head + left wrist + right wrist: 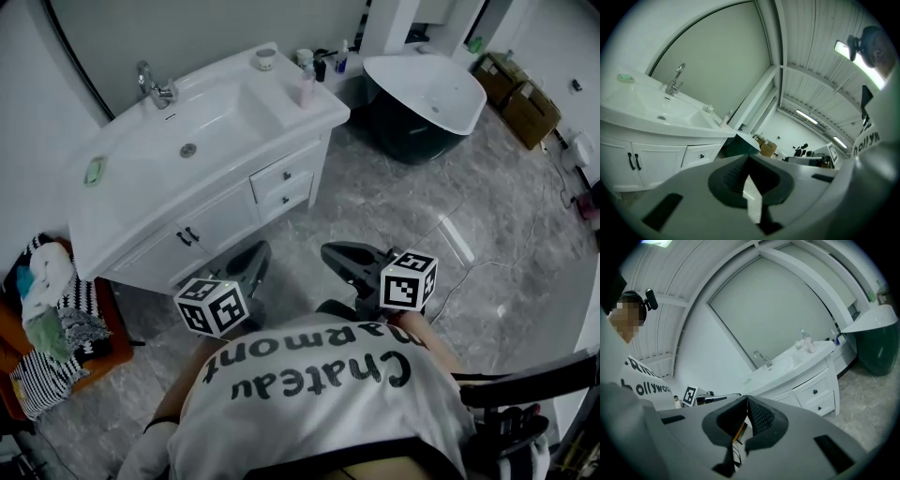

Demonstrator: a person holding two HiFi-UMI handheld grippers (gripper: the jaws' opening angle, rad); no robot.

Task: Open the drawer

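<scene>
Closest to me, my left tongs [249, 261] and right tongs [343, 257] sit side by side just ahead of my chest, both aimed slightly downward toward twelve o'clock. Each pair is pinched fully together with nothing caught between the pads. I judge that's a carrying posture, since there is nothing to grab until I reach the handle. Beyond them lies bare marble floor [394, 206], so I'm well apart from the work. Next out, at twelve o'clock, stands the white vanity [131, 246]. Its pair of cabinet doors [192, 230] is toward eleven, and the two stacked drawers sit at its right end. The upper drawer [285, 175] and the lower drawer [291, 196] are both flush and closed, each with a small dark knob. My right tongs face that end more squarely, so I'd expect them to do the pulling, and they must spread before they can take a knob. Above the drawers the basin [202, 122] and faucet [155, 89] sit on top, and farther off at one o'clock is the dark bathtub [427, 94].
</scene>
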